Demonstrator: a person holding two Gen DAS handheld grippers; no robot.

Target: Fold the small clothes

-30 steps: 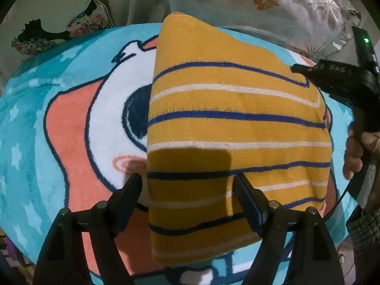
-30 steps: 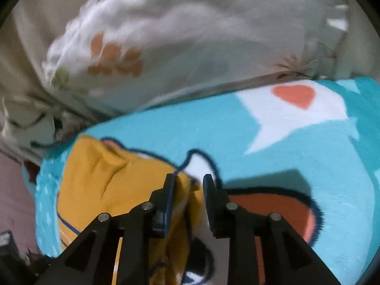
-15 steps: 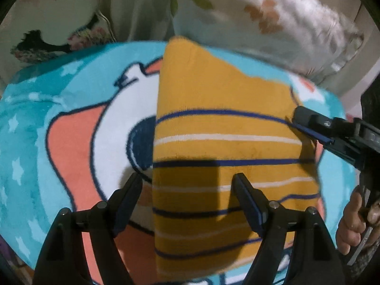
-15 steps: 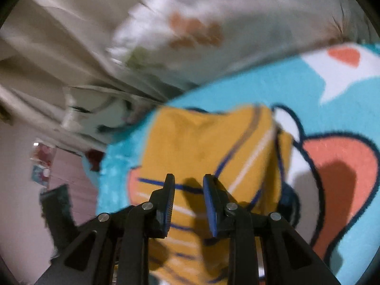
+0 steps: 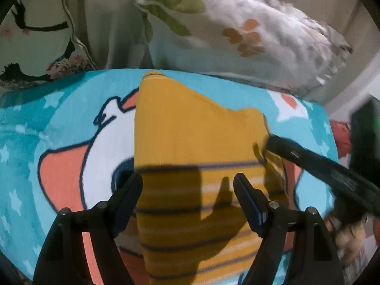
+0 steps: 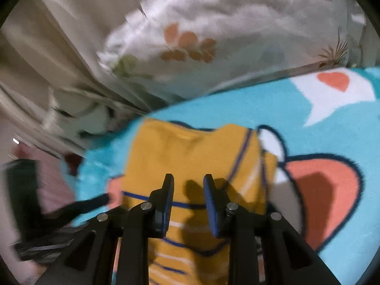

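A small mustard-yellow garment [image 5: 190,142] with navy and white stripes lies folded on a turquoise cartoon blanket [image 5: 35,123]; it also shows in the right wrist view [image 6: 190,156]. My left gripper [image 5: 188,185] is open, hovering over the garment's near striped part. My right gripper [image 6: 188,187] hovers over the garment with jaws partly open and nothing between them. In the left wrist view its black fingers [image 5: 308,156] reach in from the right, touching the garment's right edge.
A white floral pillow [image 5: 237,35] and beige bedding [image 5: 106,23] lie behind the blanket. The pillow also shows in the right wrist view [image 6: 213,35]. The blanket's right edge [image 5: 327,123] drops off beside a dark object [image 5: 363,128].
Both grippers pulled back toward me, so more bedding shows. My right gripper swung over the garment and its jaws opened slightly. The garment's far right corner looks newly turned in.
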